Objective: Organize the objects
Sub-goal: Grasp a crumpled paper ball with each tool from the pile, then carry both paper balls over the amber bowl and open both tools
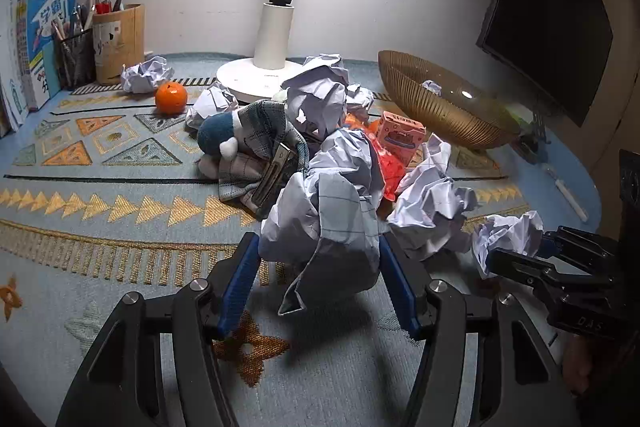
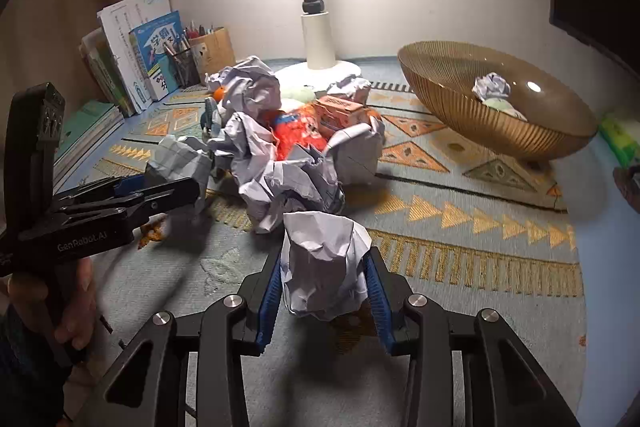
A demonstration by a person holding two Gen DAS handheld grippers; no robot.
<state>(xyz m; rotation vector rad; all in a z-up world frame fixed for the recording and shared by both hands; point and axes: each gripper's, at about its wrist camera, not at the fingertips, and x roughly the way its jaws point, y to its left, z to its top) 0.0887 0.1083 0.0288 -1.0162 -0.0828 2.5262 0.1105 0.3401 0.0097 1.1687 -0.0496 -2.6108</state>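
Gripping one crumpled paper ball (image 1: 320, 223) apiece (image 2: 324, 263), both jaws closed tight.

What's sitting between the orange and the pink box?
In the left wrist view, between the orange and the pink box lie crumpled paper balls and a blue plush toy wrapped in plaid cloth.
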